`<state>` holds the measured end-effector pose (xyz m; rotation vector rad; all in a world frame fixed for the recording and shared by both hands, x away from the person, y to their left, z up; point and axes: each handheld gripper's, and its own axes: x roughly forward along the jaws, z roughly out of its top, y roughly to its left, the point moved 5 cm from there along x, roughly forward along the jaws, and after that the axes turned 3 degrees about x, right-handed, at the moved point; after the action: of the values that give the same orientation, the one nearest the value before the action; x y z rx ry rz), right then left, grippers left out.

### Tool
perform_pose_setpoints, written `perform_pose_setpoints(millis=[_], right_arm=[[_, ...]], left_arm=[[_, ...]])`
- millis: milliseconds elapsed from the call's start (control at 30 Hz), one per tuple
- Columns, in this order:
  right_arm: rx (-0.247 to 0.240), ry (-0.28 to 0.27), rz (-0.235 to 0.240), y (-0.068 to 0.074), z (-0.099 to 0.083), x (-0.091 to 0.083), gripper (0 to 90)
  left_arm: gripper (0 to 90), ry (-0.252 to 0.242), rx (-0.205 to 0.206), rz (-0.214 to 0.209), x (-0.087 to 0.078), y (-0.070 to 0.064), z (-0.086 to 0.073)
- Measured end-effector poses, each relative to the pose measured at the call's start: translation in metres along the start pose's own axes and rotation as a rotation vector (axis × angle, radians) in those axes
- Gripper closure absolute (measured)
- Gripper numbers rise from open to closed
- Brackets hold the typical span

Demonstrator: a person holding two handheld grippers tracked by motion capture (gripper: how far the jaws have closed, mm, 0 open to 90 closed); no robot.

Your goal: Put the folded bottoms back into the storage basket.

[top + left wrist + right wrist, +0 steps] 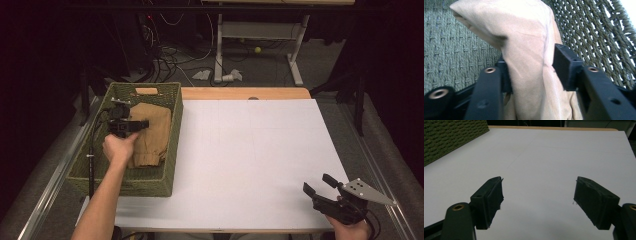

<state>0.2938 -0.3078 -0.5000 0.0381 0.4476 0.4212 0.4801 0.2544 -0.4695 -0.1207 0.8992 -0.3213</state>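
White worktop [250,150]; left tongs [531,67] clamp tan cloth [524,45] inside green woven basket [172,145]; right tongs [537,202] gape wide, holding nothing, above worktop.

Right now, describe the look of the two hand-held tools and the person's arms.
Both tools are black with two blocky jaws; brass-coloured rivets show at the jaw bases in the gripper views. The left tool trails a dark cable down past the forearm. The right tool carries a grey three-cornered plate with small holes on top. No sleeves show on the forearms, so they are bare.
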Motion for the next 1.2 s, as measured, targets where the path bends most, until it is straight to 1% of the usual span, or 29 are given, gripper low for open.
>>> perform_pose_setpoints(millis=[100,233,400,567,667,733,867,933,1033,1200], right_arm=[[0.001,0.000,0.000,0.000,0.000,0.000,23.9],[-0.001,0.000,0.000,0.000,0.000,0.000,23.9],[0.000,0.000,0.000,0.000,0.000,0.000,23.9],[-0.001,0.000,-0.001,0.000,0.000,0.000,23.9],[0.000,0.000,-0.002,0.000,0.000,0.000,23.9],[0.001,0.000,-0.002,0.000,0.000,0.000,23.9],[-0.001,0.000,-0.002,0.000,0.000,0.000,23.9],[-0.001,0.000,-0.002,0.000,0.000,0.000,23.9],[-0.001,-0.001,-0.002,0.000,0.000,0.000,23.9],[0.000,0.000,-0.001,0.000,0.000,0.000,23.9]], left_arm=[[44.6,-0.008,-0.007,0.020,-0.002,0.002,0.001],[42.2,-0.013,-0.010,0.030,-0.005,0.004,0.002],[41.5,-0.013,0.004,0.042,-0.011,0.006,0.001],[37.4,-0.013,0.017,0.051,-0.014,0.005,0.000],[36.4,-0.024,0.030,0.067,-0.018,0.005,0.000],[35.8,-0.035,0.036,0.067,-0.020,0.004,0.000],[35.8,-0.071,0.052,0.054,-0.027,0.000,0.002],[34.3,-0.074,0.062,0.045,-0.028,-0.002,0.002],[35.2,-0.071,0.080,0.036,-0.029,-0.004,0.000],[34.8,-0.083,0.089,0.028,-0.033,-0.007,0.000]])
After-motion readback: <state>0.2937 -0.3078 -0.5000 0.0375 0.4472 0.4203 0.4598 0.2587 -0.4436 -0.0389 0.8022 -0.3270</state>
